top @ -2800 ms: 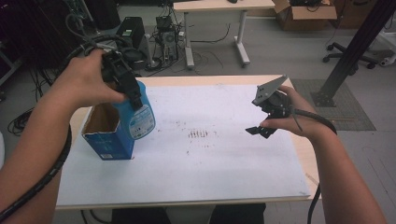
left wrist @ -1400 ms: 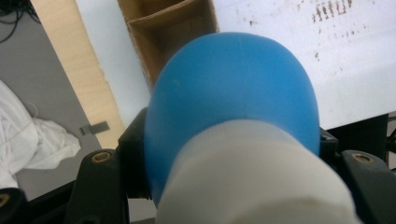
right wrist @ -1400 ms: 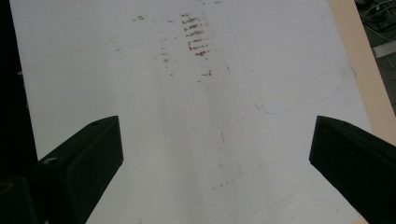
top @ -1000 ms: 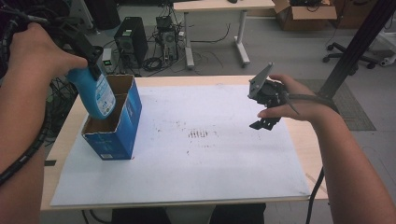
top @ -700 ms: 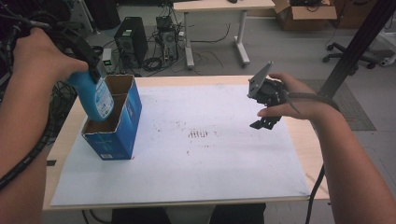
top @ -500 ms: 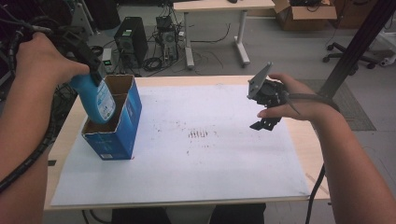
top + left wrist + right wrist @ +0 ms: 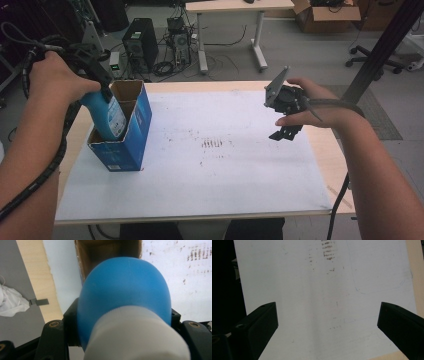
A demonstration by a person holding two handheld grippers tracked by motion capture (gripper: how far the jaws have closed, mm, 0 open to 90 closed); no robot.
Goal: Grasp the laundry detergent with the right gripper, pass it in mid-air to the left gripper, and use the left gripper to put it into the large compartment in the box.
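**Bottle going into the carton, left side doing the work**

Left gripper [image 7: 100,82] is clamped on a blue bottle [image 7: 107,114], jaws pressing either side just below the white cap [image 7: 136,336]. Grip sits high at the neck so the body hangs free and can drop straight down. Bottle is tilted a bit, lower half already inside the open-top blue box [image 7: 125,135], which stands at the left end of the table [image 7: 320,145]. From the left gripper view the bottle points into the brown cardboard interior [image 7: 107,250], so alignment looks fine.

Right gripper [image 7: 285,132] hovers above the right part of the white sheet [image 7: 225,175], jaws spread wide, nothing between them. Well apart from the box; my read is it's parked out of the way.

Materials:
- bottle: smooth matte blue plastic, rounded shoulder, ribbed-looking white cap; printed label on the side
- box: thin printed card outside, raw brown inside, flaps open, tall and narrow, so likely tippy if the bottle catches a wall
- sheet: white paper, scuffed with dark smudges near centre [image 7: 212,144]
- table edge: pale wood
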